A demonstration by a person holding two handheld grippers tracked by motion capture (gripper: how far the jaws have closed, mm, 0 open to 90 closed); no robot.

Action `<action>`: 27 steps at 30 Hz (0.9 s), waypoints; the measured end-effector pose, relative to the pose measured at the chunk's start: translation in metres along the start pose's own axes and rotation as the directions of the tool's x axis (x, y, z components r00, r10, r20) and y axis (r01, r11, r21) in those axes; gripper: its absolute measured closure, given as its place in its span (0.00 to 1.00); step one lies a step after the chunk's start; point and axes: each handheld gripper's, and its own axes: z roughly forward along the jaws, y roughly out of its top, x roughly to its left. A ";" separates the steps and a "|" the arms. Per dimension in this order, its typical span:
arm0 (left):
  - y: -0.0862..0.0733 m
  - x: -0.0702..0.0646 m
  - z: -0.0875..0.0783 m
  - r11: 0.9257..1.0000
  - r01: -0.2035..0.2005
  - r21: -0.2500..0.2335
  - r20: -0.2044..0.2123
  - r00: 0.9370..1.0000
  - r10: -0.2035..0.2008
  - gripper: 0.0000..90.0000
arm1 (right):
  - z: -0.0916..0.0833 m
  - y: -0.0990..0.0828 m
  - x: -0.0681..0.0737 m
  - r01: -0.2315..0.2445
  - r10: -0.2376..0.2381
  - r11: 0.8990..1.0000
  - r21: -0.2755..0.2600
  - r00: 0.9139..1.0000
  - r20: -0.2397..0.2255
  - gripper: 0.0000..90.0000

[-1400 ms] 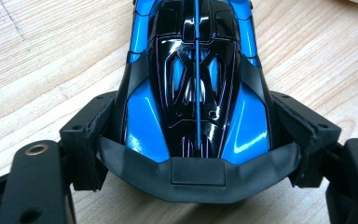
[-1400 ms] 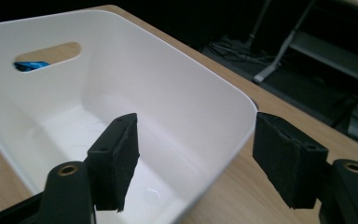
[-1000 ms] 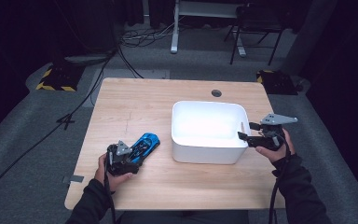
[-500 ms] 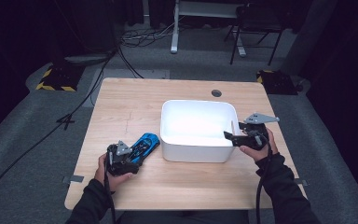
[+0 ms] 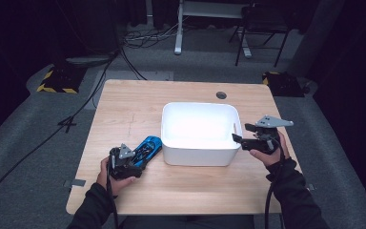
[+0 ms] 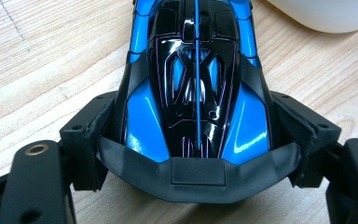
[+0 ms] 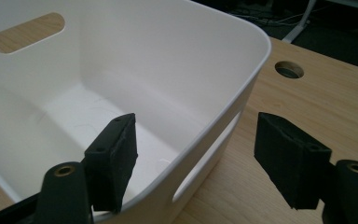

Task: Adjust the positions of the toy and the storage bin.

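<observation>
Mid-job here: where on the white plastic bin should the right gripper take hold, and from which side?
Grip the white plastic bin at its right-hand wall, at the rim above the slot handle, coming from the right. The right gripper already straddles that thin upright wall, one pad inside, one outside, jaws open. The rim is narrow enough to pinch.

A glossy toy car (image 6: 193,88) in electric blue and black, with thin violet pinstripes tracing its black roof panels and one blue stripe running down the centre, carries a matte dark-grey rear wing. It sits on a pale, light-brown wood-grain tabletop (image 5: 138,107) beside a plain white plastic bin (image 5: 199,133). The left gripper (image 5: 126,161) and the right gripper (image 5: 240,133) are black, with matte black jaws, the right topped by a grey plate. Grey carpet (image 5: 24,138) surrounds the tabletop, where yellow-and-black hazard stripes mark a dark floor block (image 5: 55,81).
</observation>
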 end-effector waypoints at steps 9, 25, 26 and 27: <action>0.000 0.001 0.000 1.000 0.001 -0.003 -0.004 1.000 -0.001 0.26 | -0.033 -0.008 -0.012 0.009 -0.008 0.997 -0.080 1.000 0.006 0.31; 0.000 0.001 0.001 1.000 0.008 0.002 0.012 1.000 -0.008 0.26 | -0.016 -0.073 -0.036 0.015 -0.015 1.000 -0.001 1.000 -0.003 0.30; 0.000 0.001 0.001 1.000 0.008 0.002 0.012 1.000 -0.008 0.26 | -0.016 -0.073 -0.036 0.015 -0.015 1.000 -0.001 1.000 -0.003 0.30; 0.000 0.001 0.001 1.000 0.009 0.003 0.012 1.000 -0.009 0.26 | -0.012 -0.075 -0.035 0.007 -0.007 1.000 0.005 1.000 -0.006 0.30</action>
